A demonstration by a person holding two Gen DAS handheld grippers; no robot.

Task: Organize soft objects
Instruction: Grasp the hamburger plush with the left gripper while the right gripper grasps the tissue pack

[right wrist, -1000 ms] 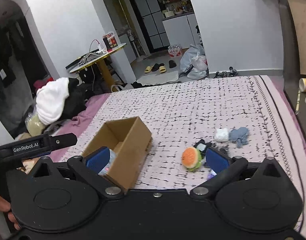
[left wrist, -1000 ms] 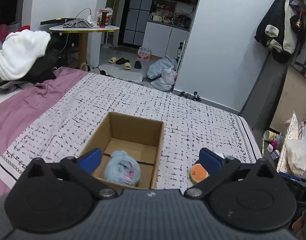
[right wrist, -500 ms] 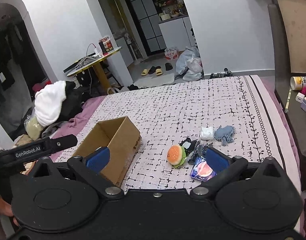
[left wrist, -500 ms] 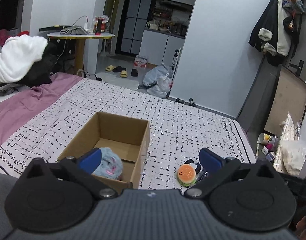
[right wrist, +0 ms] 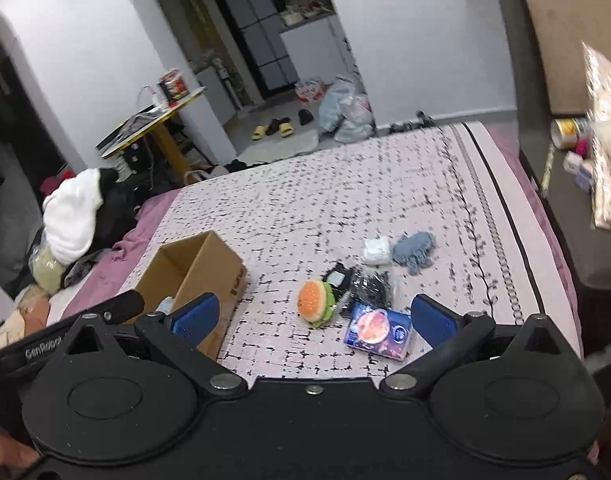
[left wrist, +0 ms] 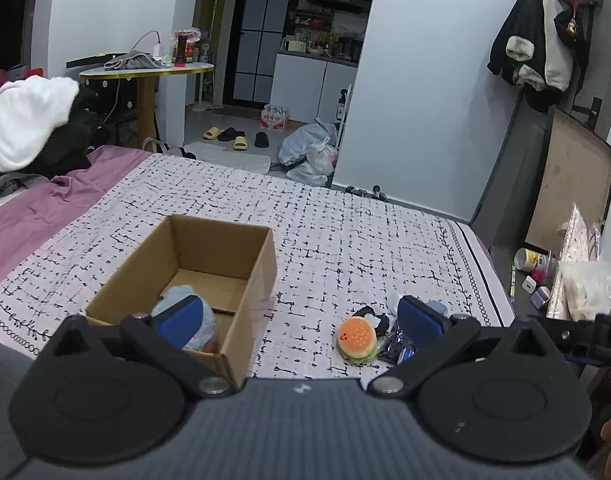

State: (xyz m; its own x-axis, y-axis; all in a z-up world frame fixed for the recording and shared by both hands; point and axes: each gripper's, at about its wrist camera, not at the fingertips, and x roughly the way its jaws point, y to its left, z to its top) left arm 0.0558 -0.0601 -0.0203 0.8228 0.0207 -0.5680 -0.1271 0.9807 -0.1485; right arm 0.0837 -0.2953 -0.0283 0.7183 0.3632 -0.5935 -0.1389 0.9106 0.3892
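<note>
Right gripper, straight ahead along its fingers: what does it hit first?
Probably the bedspread, around the loose pile: the burger-shaped plush toy and the blue printed packet lie between the open fingers of the right gripper. Depth is unclear, so which comes first is uncertain.

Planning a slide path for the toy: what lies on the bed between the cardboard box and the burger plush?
Nothing: in the right wrist view only bare patterned bedspread separates the cardboard box and the burger plush.

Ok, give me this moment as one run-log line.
left claw: open, empty | right claw: open, empty | cardboard box: holds blue plush | burger toy: on bed, outside box | stage: between picks
</note>
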